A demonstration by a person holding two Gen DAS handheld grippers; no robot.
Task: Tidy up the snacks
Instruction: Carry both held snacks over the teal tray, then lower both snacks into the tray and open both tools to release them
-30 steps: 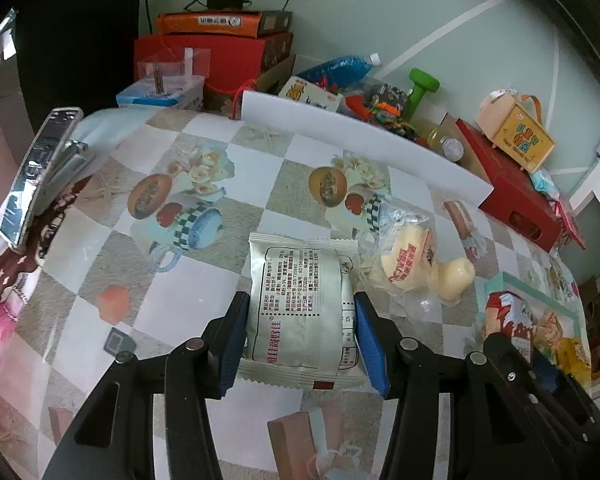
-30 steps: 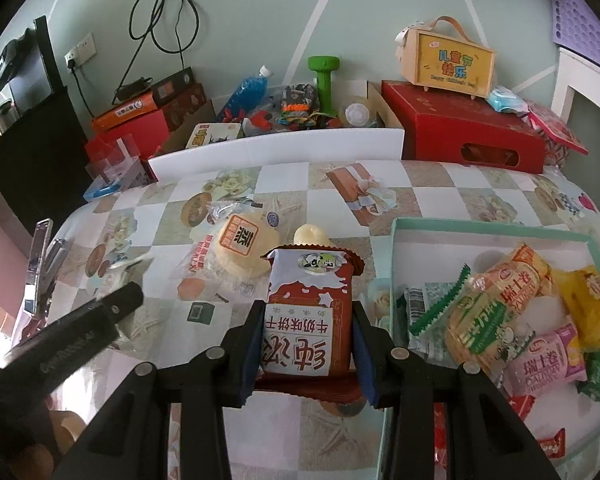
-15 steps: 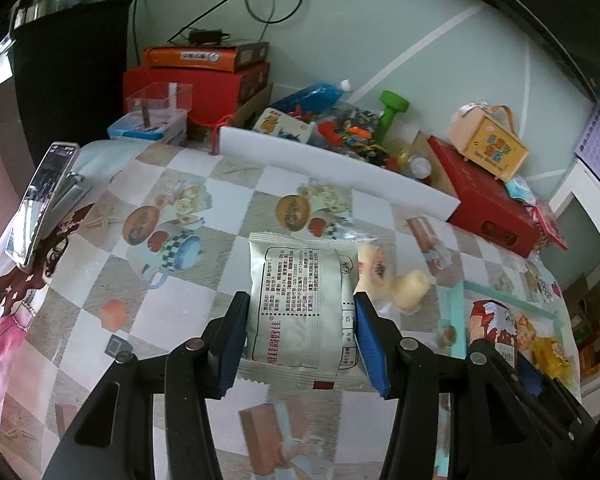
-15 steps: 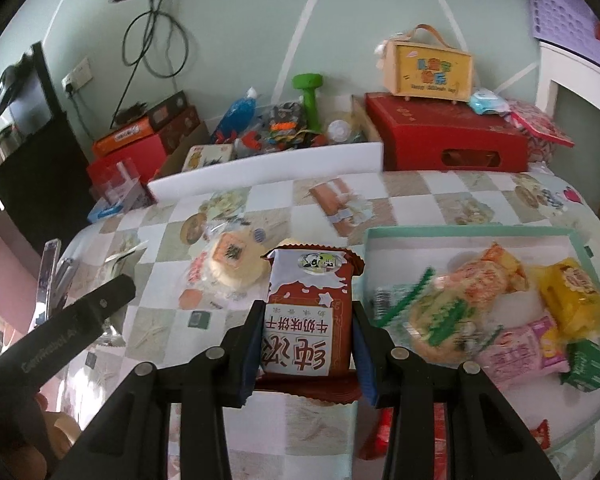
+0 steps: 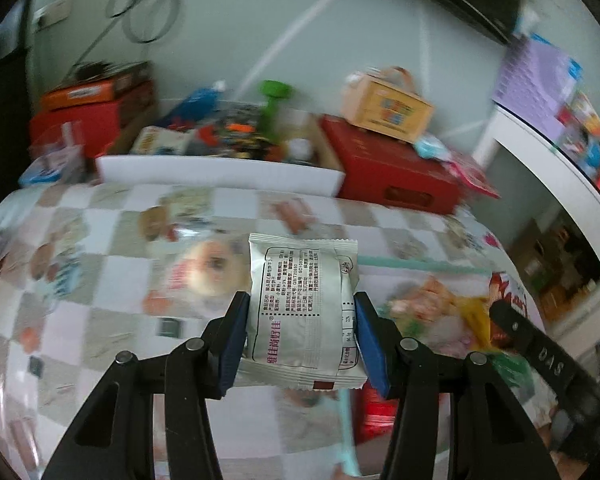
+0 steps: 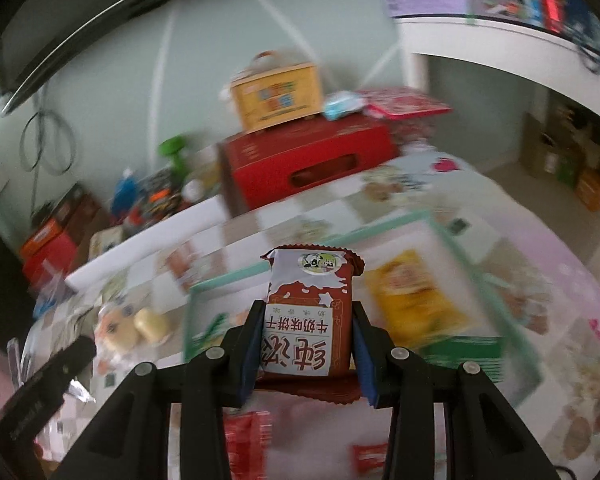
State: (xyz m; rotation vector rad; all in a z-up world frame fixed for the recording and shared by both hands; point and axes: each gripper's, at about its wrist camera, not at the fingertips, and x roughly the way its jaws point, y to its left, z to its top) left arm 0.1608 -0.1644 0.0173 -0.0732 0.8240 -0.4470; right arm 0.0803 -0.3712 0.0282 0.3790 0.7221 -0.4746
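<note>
Left gripper fingers clamped on silver packet; right gripper fingers clamped on brown packet, tray just beyond.

**Readable print**

Silver packet: pink "维仕尚好佳", small code "GB/T20980", rest too fine. Brown biscuit pack: upside-down "纯浓", "牛奶味饼干". Black gripper arm at the right edge: "DAS". Other boxes: print too blurred.

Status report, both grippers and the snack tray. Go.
Left gripper shut on silver packet. Right gripper shut on brown biscuit pack, over the teal tray. Tray already crowded with snacks; frames blurred.
</note>
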